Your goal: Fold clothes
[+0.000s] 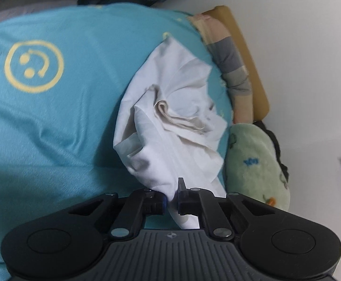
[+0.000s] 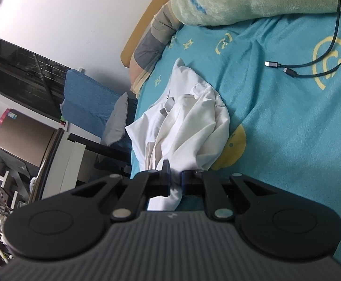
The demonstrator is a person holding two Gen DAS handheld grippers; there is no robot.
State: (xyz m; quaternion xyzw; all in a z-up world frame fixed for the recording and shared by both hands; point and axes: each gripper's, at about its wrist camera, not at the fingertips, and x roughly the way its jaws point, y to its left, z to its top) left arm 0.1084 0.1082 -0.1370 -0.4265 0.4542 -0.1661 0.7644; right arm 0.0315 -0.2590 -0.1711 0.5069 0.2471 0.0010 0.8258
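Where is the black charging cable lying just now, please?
In the right wrist view, the black cable lies on the turquoise bedspread, upper right, right of the white garment.

Both grippers' fingers (image 1: 157, 199) (image 2: 164, 175) clamped tight

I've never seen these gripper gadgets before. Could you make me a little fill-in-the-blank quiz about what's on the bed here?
1. Both the left gripper and the right gripper are shut on the crumpled ____ garment.
2. The bedsheet is turquoise with ____ smiley faces.
3. The fluffy blanket by the wall is pale ____.
4. Two black ____ lie on the sheet.

Missing words: white; yellow; green; cables
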